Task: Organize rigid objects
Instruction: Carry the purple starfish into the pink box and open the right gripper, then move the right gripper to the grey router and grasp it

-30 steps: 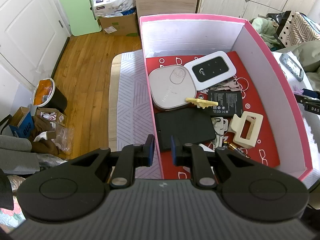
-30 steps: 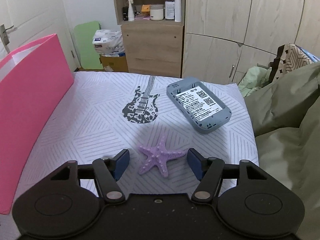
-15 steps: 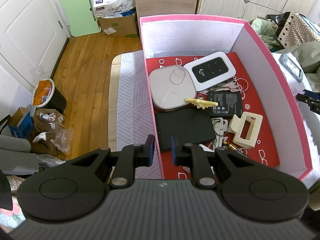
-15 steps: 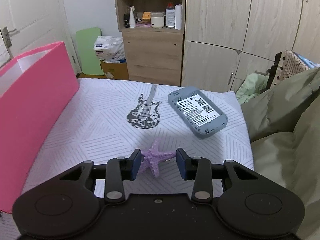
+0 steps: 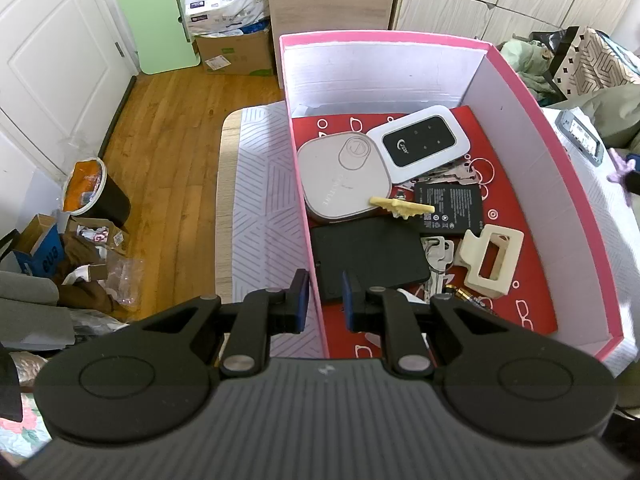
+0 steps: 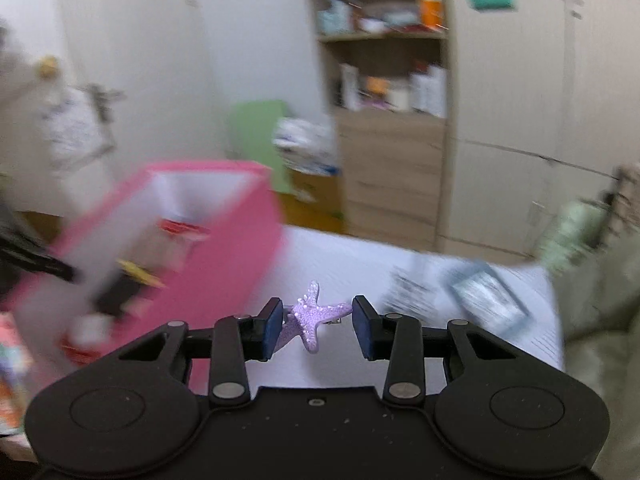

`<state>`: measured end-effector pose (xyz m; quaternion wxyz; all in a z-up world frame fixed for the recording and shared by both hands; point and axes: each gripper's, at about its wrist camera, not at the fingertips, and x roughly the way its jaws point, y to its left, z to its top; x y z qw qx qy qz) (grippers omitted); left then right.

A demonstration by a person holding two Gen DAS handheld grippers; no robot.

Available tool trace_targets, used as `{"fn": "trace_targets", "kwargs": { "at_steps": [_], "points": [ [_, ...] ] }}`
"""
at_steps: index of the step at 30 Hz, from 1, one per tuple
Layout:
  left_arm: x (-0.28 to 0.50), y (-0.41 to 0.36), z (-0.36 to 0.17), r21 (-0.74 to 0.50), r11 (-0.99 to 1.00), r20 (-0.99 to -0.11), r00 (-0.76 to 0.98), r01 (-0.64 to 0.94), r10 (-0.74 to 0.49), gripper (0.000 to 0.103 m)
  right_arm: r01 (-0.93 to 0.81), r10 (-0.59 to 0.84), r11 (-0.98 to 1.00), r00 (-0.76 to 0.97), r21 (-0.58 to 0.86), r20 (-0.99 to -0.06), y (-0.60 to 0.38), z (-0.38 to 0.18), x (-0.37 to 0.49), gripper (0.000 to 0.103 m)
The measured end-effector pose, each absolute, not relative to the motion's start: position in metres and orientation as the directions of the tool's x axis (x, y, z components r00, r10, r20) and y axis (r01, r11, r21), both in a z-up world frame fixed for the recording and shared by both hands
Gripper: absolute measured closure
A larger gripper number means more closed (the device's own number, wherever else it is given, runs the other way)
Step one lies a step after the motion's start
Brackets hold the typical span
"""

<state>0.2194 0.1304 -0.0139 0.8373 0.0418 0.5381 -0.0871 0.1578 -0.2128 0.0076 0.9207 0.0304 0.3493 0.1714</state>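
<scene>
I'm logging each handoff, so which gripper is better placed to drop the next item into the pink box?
Right. The right gripper holds the purple starfish beside the pink box; the left gripper straddles the box wall.

bed | on it: pink box, grey router

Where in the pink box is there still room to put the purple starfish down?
Bare red floor shows in the pink box along its right wall, beside the cream hair claw, and at the back behind the white router. The middle is crowded: grey case, battery, black wallet, keys. The right tongs hold the starfish.
</scene>
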Motion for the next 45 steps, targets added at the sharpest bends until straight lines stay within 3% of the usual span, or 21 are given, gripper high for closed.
{"fn": "trace_targets", "kwargs": {
  "at_steps": [4, 8, 12, 16, 24, 31, 37, 45],
  "points": [
    [0.219, 0.131, -0.014, -0.030, 0.981, -0.906, 0.408, 0.191, -0.107, 0.088, -0.478, 0.529, 0.840, 0.622, 0.255, -0.577, -0.182, 0.035, 0.153, 0.060],
    [0.218, 0.132, -0.014, -0.032, 0.981, -0.906, 0.410, 0.192, -0.110, 0.088, -0.626, 0.649, 0.726, 0.487, 0.284, -0.584, -0.137, 0.040, 0.154, 0.060],
    [0.218, 0.133, -0.013, -0.032, 0.980, -0.905, 0.411, 0.199, -0.113, 0.088, -0.693, 0.650, 0.673, 0.388, 0.259, -0.653, -0.103, 0.027, 0.161, 0.060],
    [0.218, 0.135, -0.014, -0.044, 0.979, -0.903, 0.411, 0.197, -0.124, 0.088, -0.708, 0.681, 0.620, 0.271, 0.338, -0.680, -0.085, 0.015, 0.170, 0.060],
    [0.218, 0.135, -0.014, -0.051, 0.979, -0.902, 0.411, 0.198, -0.130, 0.088, -0.689, 0.635, 0.632, 0.197, 0.356, -0.747, -0.063, -0.001, 0.177, 0.059],
    [0.218, 0.135, -0.014, -0.054, 0.979, -0.902, 0.411, 0.195, -0.132, 0.087, -0.667, 0.649, 0.650, 0.239, 0.364, -0.722, -0.075, 0.005, 0.174, 0.054],
    [0.218, 0.136, -0.013, -0.062, 0.981, -0.901, 0.413, 0.183, -0.133, 0.087, -0.610, 0.668, 0.699, 0.369, 0.374, -0.647, -0.116, 0.027, 0.166, 0.053],
    [0.218, 0.138, -0.014, -0.077, 0.984, -0.898, 0.417, 0.161, -0.138, 0.087, -0.450, 0.587, 0.809, 0.572, 0.379, -0.574, -0.194, 0.038, 0.152, 0.041]
  ]
}}
